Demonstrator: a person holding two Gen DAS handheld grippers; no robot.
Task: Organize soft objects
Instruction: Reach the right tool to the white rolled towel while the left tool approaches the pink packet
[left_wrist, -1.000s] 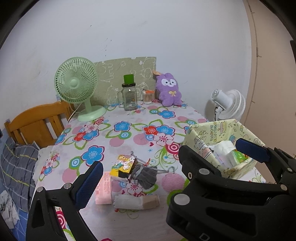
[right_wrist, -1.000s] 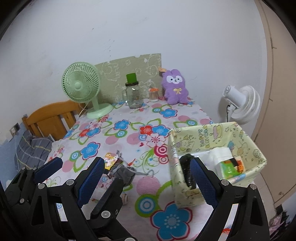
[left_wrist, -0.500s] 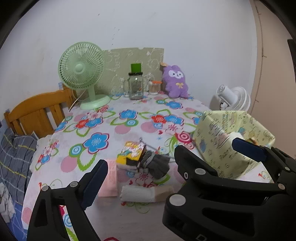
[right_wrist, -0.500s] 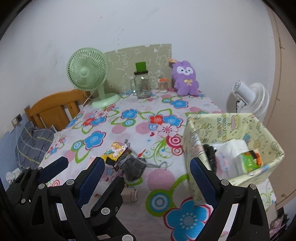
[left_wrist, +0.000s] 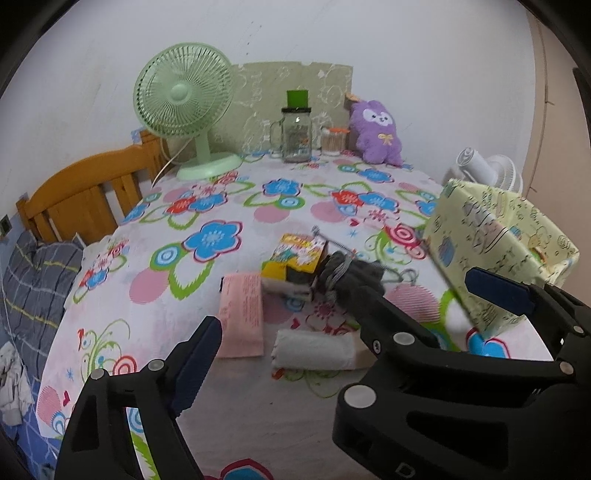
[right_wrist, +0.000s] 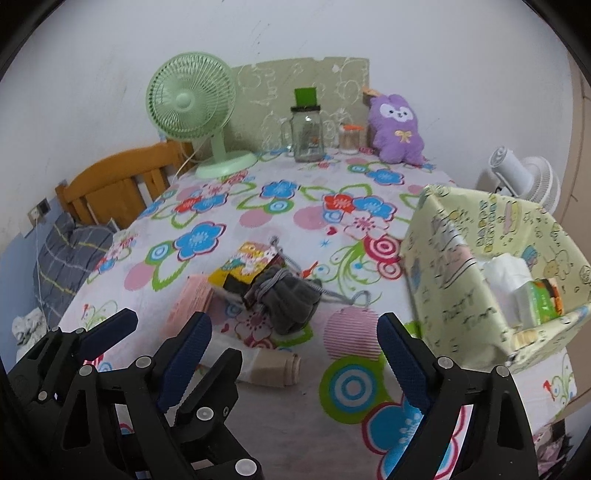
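Observation:
On the flowered tablecloth lies a heap: a grey rolled cloth (left_wrist: 351, 280) (right_wrist: 291, 299), a yellow packet (left_wrist: 295, 254) (right_wrist: 243, 266), a flat pink packet (left_wrist: 242, 314) (right_wrist: 192, 299) and a white-and-beige roll (left_wrist: 314, 349) (right_wrist: 273, 367). My left gripper (left_wrist: 347, 328) hovers over the roll with its jaws closing and no object between them; only the right gripper's finger (left_wrist: 388, 325) crosses the gap. Close beside it, my right gripper (right_wrist: 291, 362) stands open and empty above the roll's beige end. To the right, a pale-green patterned box (left_wrist: 491, 236) (right_wrist: 461, 258) holds tissue packs (right_wrist: 509, 280).
A purple plush (left_wrist: 375, 133) (right_wrist: 397, 129), a glass jar (left_wrist: 297, 136) and a green fan (left_wrist: 184, 96) stand at the table's back. A white fan (right_wrist: 524, 173) is behind the box. A wooden chair (left_wrist: 81, 199) and a plaid cloth (left_wrist: 29, 288) are at the left.
Both grippers have come down and forward, so the heap and the box now look nearer and larger. The left gripper's fingers have drawn a little closer together.

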